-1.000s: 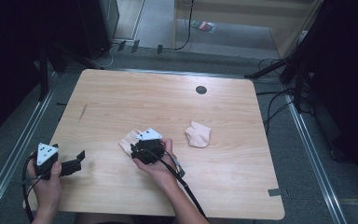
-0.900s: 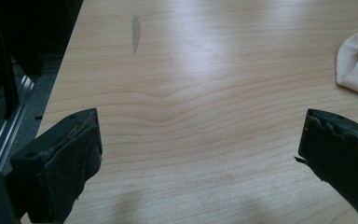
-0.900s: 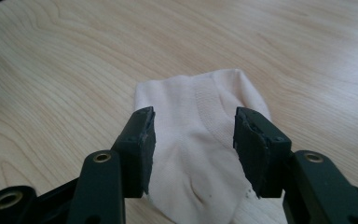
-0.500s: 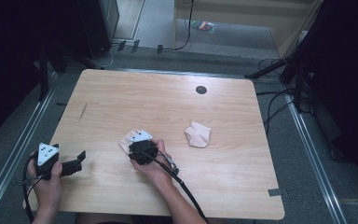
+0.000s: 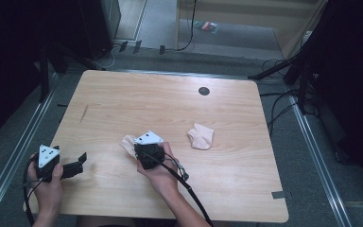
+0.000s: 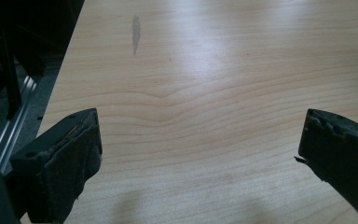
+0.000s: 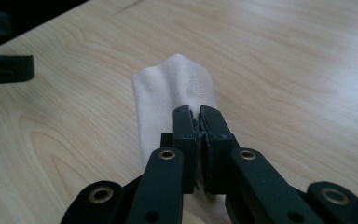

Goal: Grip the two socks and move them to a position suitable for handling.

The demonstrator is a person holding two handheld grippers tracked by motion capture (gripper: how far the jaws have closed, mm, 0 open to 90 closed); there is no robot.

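Two pale pink cloths lie on the wooden table (image 5: 170, 104). My right gripper (image 5: 138, 146) rests on the left cloth (image 5: 126, 141) near the middle of the table's front half. In the right gripper view its jaws are pressed together at the cloth's near end, and my right gripper (image 7: 198, 111) is shut on that cloth (image 7: 168, 88), which stretches away from the tips. The second cloth (image 5: 201, 136) lies crumpled to the right, apart from both grippers. My left gripper (image 5: 79, 161) is at the table's front left, open over bare wood, and in its own view nothing lies between the tips of my left gripper (image 6: 203, 126).
A dark round grommet (image 5: 203, 91) sits near the table's far edge. A grey smear (image 6: 135, 28) marks the wood at the far left. Metal rails (image 5: 9, 156) and cables (image 5: 279, 101) run along the floor beside the table. One jaw of the left gripper (image 7: 4, 67) shows far off in the right gripper view.
My right gripper has shifted slightly left and toward the person over the left cloth. The left gripper and the other cloth have stayed put.
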